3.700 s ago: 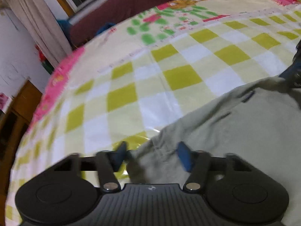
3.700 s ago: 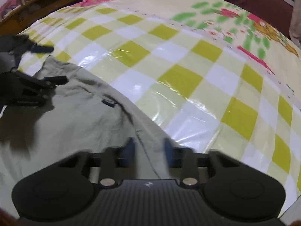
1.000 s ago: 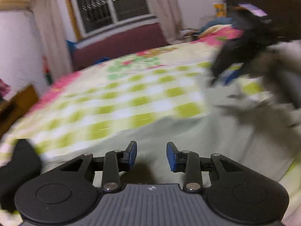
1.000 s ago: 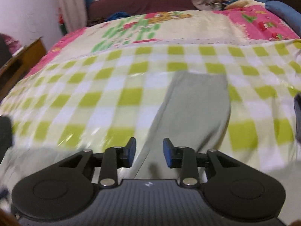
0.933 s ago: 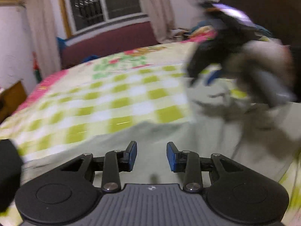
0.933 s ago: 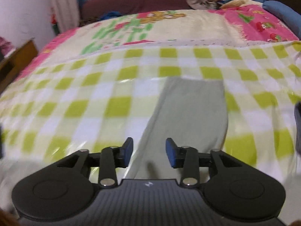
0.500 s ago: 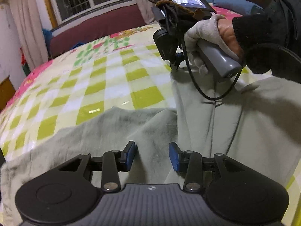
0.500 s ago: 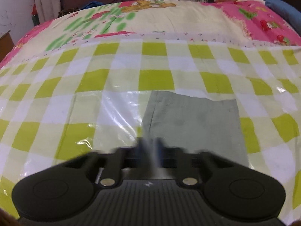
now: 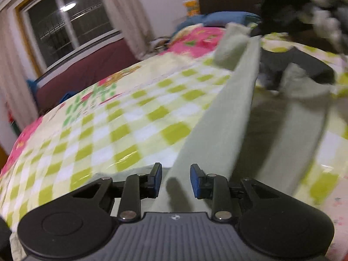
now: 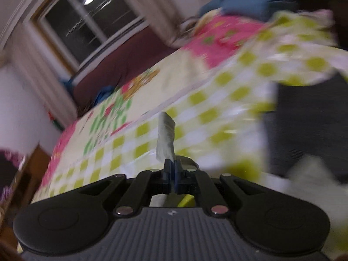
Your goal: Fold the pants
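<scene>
On a bed [image 9: 134,117] spread with a green-and-white checked cover, beneath a dark window [image 9: 69,24] and pale curtains [image 9: 121,13], our right gripper [image 10: 173,175] pinches a hem of the grey-green pants [image 9: 224,121], one leg lifted taut above the bed; our left gripper [image 9: 175,179] hangs with fingers spread.

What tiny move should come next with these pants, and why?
Probably carry the raised leg end toward the near part of the pants and lay it down. The right hand-held gripper is shut on a bit of the cloth, the leg slopes up off the bed, and the left hand-held gripper is open over the near part.
</scene>
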Tool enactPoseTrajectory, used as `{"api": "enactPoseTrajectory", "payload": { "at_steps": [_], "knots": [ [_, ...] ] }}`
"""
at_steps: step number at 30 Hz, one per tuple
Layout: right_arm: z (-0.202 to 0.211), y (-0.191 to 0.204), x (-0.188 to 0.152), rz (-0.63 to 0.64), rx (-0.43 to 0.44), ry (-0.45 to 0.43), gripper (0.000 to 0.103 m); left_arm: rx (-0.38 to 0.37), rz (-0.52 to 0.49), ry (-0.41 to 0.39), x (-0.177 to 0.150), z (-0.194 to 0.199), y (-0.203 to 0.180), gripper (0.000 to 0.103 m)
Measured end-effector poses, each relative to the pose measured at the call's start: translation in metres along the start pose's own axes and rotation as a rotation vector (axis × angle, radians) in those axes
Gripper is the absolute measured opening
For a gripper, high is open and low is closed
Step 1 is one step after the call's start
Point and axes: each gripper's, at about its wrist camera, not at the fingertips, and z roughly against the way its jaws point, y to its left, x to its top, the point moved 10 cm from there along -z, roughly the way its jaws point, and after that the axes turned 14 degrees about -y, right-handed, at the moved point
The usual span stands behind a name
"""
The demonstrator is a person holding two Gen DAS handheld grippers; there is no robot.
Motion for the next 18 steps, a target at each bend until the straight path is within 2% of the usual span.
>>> {"api": "enactPoseTrajectory", "payload": {
  "at_steps": [4,9,11,13,18],
  "knots": [
    [0.049,-0.070,-0.022,-0.102,-0.100,0.002,0.002,-0.054,-0.155,0.004,-0.005,-0.002,-0.046,0.045],
    [0.058,-0.130,-0.059,-0.235,-0.172,0.054,0.003,-0.106,-0.326,0.029,-0.021,-0.002,-0.092,0.045],
    [0.058,-0.139,-0.065,-0.278,-0.171,0.057,0.009,-0.100,-0.365,0.027,-0.021,-0.001,-0.097,0.045],
    [0.055,-0.142,-0.064,-0.314,-0.155,0.053,0.010,-0.098,-0.371,0.034,-0.020,-0.003,-0.097,0.045],
    [0.035,-0.139,-0.048,-0.298,-0.135,0.005,0.012,-0.086,-0.379,0.045,-0.019,-0.010,-0.099,0.045]
  ]
}}
